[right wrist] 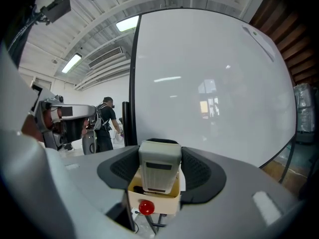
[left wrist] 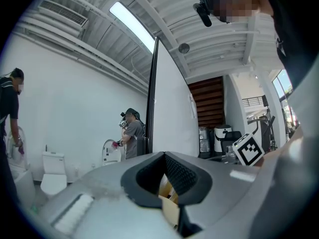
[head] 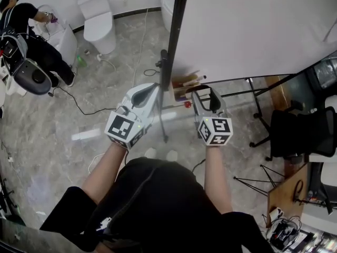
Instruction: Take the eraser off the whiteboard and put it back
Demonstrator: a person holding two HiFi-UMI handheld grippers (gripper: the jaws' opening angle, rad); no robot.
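The grey-white eraser [right wrist: 159,159] stands upright between the dark pads of my right gripper [right wrist: 159,172], which is shut on its two sides. It hangs just over a small tan tray box [right wrist: 167,202] with a red knob [right wrist: 145,207] on its front, at the foot of the whiteboard [right wrist: 209,83]. In the head view the right gripper [head: 202,96] reaches to that box [head: 181,88] under the whiteboard [head: 253,30]; the eraser is hidden there. My left gripper [head: 152,93] sits beside the board's black post [head: 176,30]. Its jaws [left wrist: 167,176] stand apart with nothing in them.
A white toilet [head: 100,22] and a crouched person [head: 26,41] are at the far left. Cables [head: 79,107] trail over the marble floor. A black office chair [head: 300,133], the board's stand legs [head: 258,96] and a wooden desk [head: 287,191] crowd the right.
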